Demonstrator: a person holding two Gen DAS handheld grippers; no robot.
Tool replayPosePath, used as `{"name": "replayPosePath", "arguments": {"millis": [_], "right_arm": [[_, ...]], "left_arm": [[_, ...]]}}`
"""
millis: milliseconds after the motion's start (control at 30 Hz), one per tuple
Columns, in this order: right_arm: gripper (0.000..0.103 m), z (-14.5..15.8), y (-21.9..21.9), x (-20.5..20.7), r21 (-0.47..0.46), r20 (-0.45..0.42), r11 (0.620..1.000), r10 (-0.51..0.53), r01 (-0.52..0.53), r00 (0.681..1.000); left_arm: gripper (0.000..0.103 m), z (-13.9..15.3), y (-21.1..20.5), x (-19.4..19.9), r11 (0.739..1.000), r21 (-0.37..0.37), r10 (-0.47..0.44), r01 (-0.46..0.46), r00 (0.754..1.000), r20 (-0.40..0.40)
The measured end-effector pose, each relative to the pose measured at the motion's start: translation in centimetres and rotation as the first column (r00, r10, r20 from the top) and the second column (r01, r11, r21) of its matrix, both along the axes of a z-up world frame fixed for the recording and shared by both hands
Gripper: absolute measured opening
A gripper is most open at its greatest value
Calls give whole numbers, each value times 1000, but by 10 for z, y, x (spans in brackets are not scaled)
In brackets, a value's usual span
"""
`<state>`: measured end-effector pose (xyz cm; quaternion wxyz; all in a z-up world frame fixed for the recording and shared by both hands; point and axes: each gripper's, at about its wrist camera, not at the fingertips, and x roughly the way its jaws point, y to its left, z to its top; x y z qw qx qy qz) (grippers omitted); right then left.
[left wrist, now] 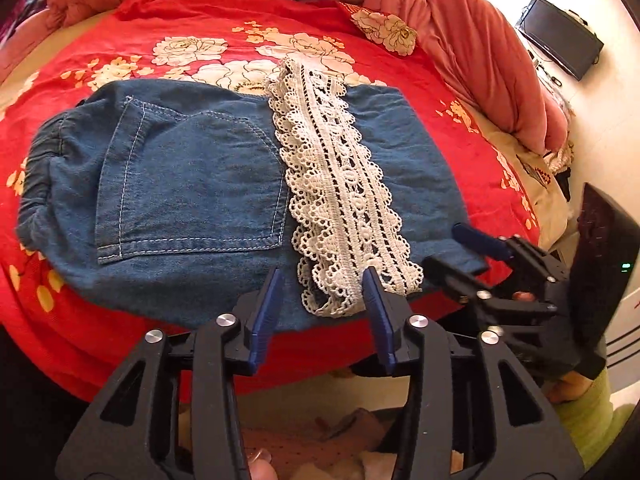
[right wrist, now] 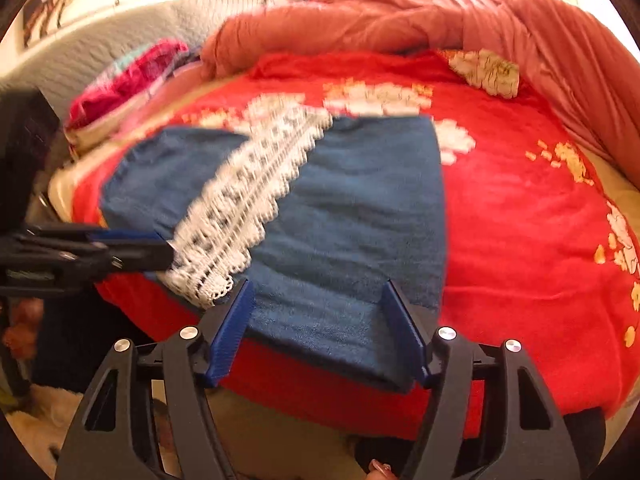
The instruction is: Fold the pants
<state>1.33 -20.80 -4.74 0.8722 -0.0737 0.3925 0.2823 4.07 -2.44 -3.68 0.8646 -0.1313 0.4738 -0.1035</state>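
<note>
The folded blue denim pants [left wrist: 192,184] lie flat on the red floral bedspread [left wrist: 440,128], back pocket up, with a white lace hem band [left wrist: 344,192] across them. My left gripper [left wrist: 322,276] is open at the pants' near edge, one finger by the lace end. My right gripper [right wrist: 318,286] is open, its fingers straddling the near denim edge [right wrist: 340,240]. The right gripper also shows in the left wrist view [left wrist: 464,248] at the pants' right corner. The left gripper shows in the right wrist view [right wrist: 160,246] beside the lace [right wrist: 248,200].
A salmon quilt [left wrist: 460,28] is bunched along the bed's far side. A pink cloth pile [right wrist: 124,80] sits at the far left by a white headboard [right wrist: 120,36]. A dark monitor [left wrist: 560,36] stands on a white desk to the right. The bed edge is just below the grippers.
</note>
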Motion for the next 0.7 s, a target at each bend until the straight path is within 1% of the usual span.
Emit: {"name": "replayPosePath", "arguments": {"millis": [133, 200, 300, 400, 533, 600, 667, 700], "right_arm": [[65, -3, 1, 1, -5, -4, 1000, -8, 8, 1000], [65, -3, 1, 0, -8, -4, 1000, -12, 12, 1000], [65, 3, -2, -2, 23, -11, 999, -24, 24, 1000], [65, 14, -11, -2, 77, -15, 996, -49, 50, 999], [66, 26, -17, -4, 100, 1, 992, -73, 72, 997], [66, 29, -17, -5, 101, 6, 992, -75, 74, 997], [71, 33, -17, -7, 101, 14, 992, -81, 79, 997], [73, 35, -16, -8, 102, 17, 992, -82, 80, 996]], "left_arm": [[37, 1, 4, -2, 1000, -10, 5, -5, 1000, 3], [37, 2, 4, -3, 1000, -3, 8, -8, 1000, 7], [39, 5, 9, -6, 1000, 0, 19, -19, 1000, 16], [43, 9, 14, -9, 999, 9, 32, -33, 999, 27], [53, 16, 23, -14, 998, 24, 52, -54, 997, 51], [56, 20, 28, -17, 997, 28, 64, -66, 996, 63], [61, 24, 32, -19, 996, 41, 71, -75, 994, 79], [62, 25, 34, -20, 996, 51, 75, -79, 993, 86]]}}
